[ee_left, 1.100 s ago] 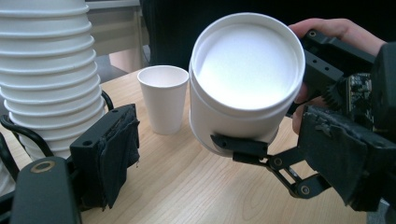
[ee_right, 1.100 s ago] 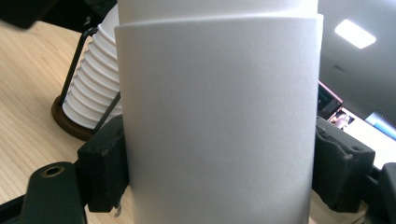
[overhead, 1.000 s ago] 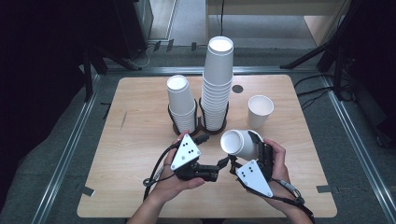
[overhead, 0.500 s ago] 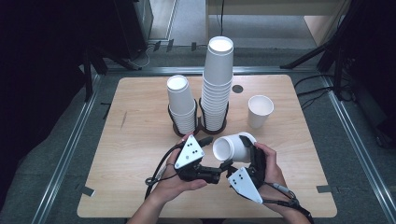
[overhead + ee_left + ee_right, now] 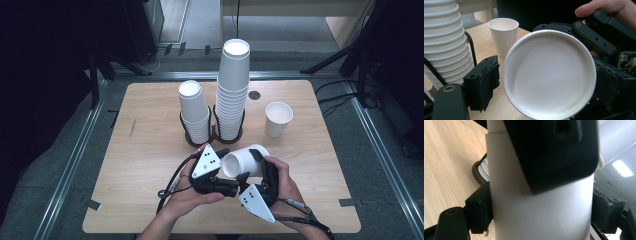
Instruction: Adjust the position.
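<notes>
Paper cup (image 5: 243, 161) is lying sideways above the worktop (image 5: 150, 150), the right gripper (image 5: 260, 167) clenching its wall — the left gripper (image 5: 225, 167), fingers closing at the rim but not yet gripping, should be pinching gently to avoid creasing.

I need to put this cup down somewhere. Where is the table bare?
Bare: the left side of the table, left of the short stack, and the right edge past the lone cup. Crowded: the middle, between the tall stack and both hands.
</notes>
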A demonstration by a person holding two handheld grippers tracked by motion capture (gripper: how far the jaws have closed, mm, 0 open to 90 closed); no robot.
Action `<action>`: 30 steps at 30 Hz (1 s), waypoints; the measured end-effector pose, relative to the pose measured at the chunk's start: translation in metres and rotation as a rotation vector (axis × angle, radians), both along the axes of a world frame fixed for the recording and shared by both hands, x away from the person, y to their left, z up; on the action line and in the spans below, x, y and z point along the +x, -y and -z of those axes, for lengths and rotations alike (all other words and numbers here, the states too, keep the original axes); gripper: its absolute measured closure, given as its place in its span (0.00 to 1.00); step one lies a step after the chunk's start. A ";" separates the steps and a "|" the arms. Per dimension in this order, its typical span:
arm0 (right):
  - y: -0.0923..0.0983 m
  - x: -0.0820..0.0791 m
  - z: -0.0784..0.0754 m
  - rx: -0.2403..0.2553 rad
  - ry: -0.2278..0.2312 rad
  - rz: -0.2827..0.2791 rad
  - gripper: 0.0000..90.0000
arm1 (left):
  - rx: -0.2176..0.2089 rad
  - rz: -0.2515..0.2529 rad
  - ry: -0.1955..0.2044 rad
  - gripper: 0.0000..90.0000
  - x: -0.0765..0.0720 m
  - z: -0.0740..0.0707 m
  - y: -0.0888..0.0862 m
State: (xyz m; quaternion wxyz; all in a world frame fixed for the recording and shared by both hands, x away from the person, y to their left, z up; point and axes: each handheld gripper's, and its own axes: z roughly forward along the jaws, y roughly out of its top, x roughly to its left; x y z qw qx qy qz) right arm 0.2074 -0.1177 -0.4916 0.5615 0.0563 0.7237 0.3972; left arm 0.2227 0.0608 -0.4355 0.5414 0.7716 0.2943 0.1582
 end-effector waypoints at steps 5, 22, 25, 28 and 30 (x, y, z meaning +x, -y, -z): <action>-0.002 -0.002 0.000 -0.004 0.000 -0.006 0.21 | 0.014 -0.002 -0.010 0.16 -0.001 0.001 0.003; -0.003 -0.004 0.001 -0.028 0.016 -0.014 0.20 | 0.030 -0.013 -0.014 0.22 -0.003 0.000 0.007; -0.004 -0.003 0.001 -0.026 0.018 -0.012 0.20 | 0.033 -0.014 -0.008 0.22 -0.003 0.000 0.006; -0.004 -0.003 0.001 -0.024 0.022 -0.012 0.19 | 0.045 -0.015 0.002 0.24 -0.004 0.000 0.007; -0.003 -0.003 0.001 -0.022 0.017 -0.015 0.19 | 0.049 -0.013 0.008 0.24 -0.004 0.000 0.007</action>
